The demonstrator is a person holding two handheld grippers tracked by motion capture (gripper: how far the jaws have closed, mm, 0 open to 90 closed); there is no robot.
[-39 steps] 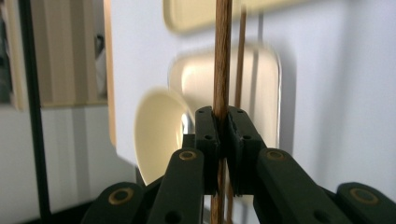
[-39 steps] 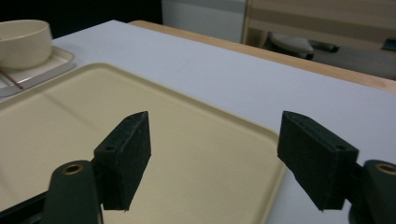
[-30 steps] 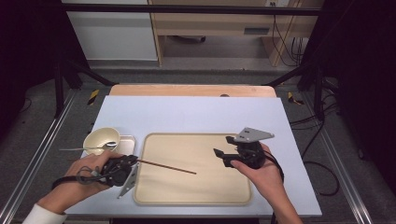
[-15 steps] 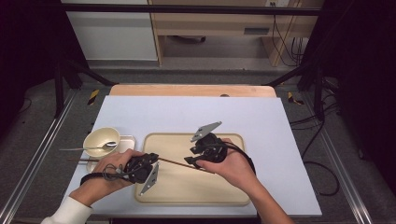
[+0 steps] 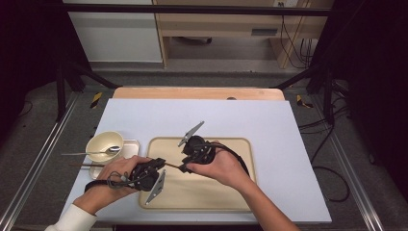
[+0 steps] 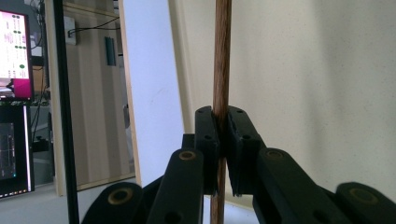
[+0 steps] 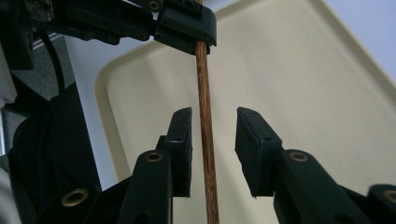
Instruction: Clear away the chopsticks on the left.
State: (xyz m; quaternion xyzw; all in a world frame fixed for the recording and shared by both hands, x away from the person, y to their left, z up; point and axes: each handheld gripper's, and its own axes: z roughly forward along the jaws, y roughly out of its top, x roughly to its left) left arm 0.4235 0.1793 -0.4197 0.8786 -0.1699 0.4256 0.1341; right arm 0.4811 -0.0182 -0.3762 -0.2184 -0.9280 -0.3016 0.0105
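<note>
L hand (image 5: 115,174) comes in low from bottom left, forearm angled up-right, its left gripper (image 5: 155,166) pointing right w/ jaws pinched tight on 1 wooden stick (image 6: 221,60), held just above the left part of the beige tray (image 5: 240,144). R hand (image 5: 216,166) reaches in from bottom right, wrist bent back toward centre; right gripper (image 7: 212,144) has just been closing, jaws a bit apart round the stick's other stretch, pads not pressing yet. Count L to R: 1 bowl (image 5: 103,143), 1 spoon (image 5: 89,153) lying across it, 1 stick, 1 tray, 2 grippers.
</note>
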